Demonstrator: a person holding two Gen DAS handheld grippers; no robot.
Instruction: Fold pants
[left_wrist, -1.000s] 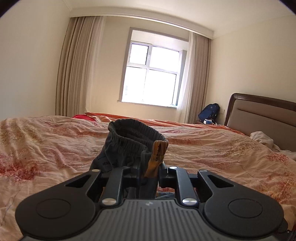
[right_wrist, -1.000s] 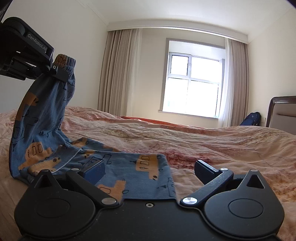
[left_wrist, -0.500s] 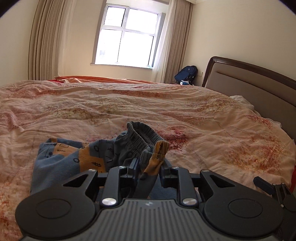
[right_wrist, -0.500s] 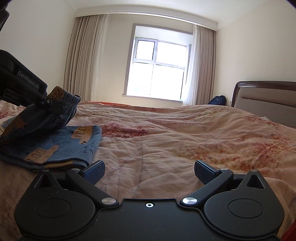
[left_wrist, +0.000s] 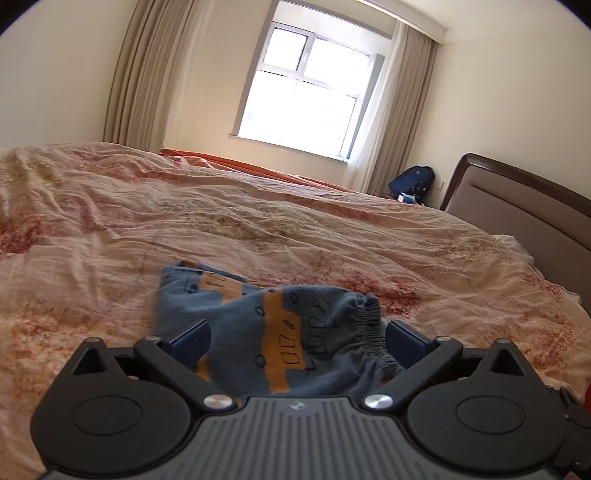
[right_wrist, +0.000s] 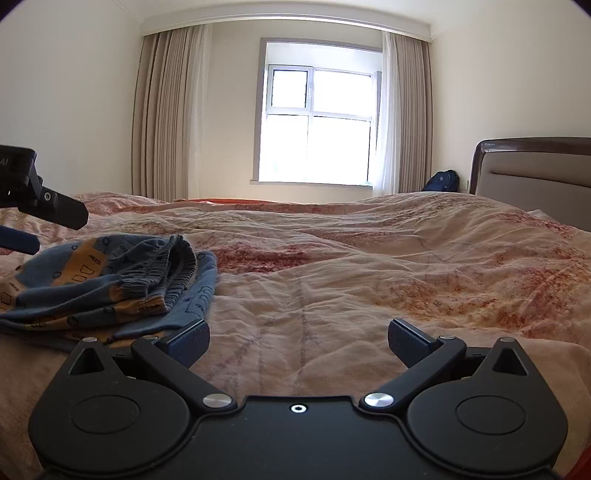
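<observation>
Both grippers gape; pants (left_wrist: 280, 325) lie between left jaws.

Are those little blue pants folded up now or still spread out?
Folded. The pants lie on the bedspread as a small stack, waistband doubled on top. Both grippers are open, holding nothing.

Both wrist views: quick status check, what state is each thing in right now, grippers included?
left gripper: open, pants lying between its fingers
right gripper: open, nothing between its fingers, over the bedspread
pants: folded into a loose pile on the bed, elastic waistband on top
bedspread: spread out, wrinkled
curtains: drawn back from the window
backpack: upright against the wall
</observation>
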